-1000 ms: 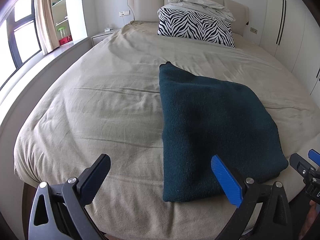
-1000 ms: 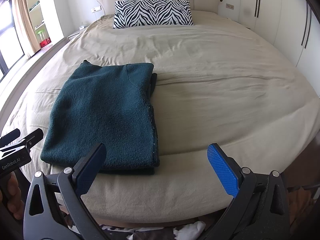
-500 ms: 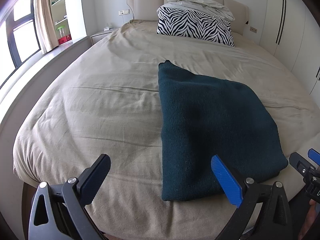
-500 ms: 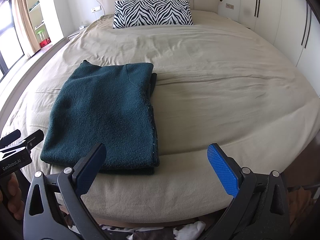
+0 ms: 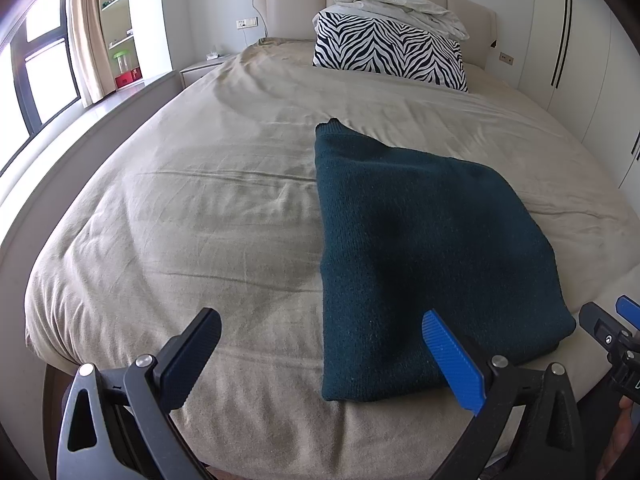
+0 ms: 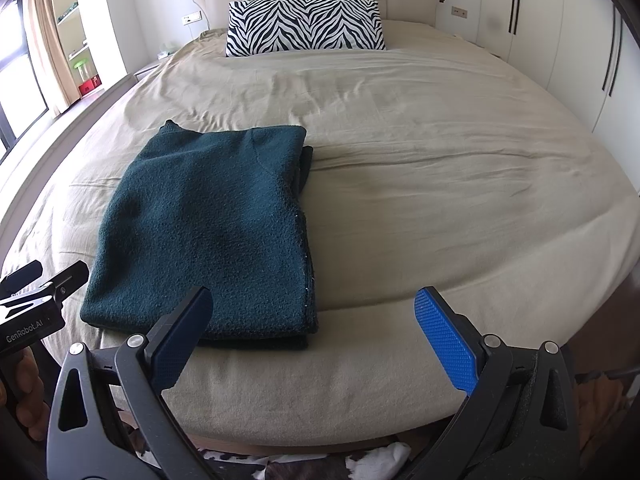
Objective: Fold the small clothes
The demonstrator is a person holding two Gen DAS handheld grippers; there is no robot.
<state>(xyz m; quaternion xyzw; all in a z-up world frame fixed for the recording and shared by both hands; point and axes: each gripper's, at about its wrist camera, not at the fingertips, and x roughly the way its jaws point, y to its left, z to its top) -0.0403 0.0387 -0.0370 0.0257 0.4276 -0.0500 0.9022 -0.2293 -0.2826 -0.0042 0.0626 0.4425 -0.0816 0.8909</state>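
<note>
A dark teal knit garment lies folded into a flat rectangle on the beige bed, near the foot edge. It also shows in the right wrist view. My left gripper is open and empty, held at the foot edge by the garment's near left corner. My right gripper is open and empty, held at the foot edge by the garment's near right corner. Neither touches the cloth. The right gripper's tip shows at the left view's right edge.
A zebra-print pillow and a crumpled white duvet lie at the headboard. White wardrobes stand along the right. A window, curtain and shelves are on the left. Patterned cloth lies on the floor below the bed.
</note>
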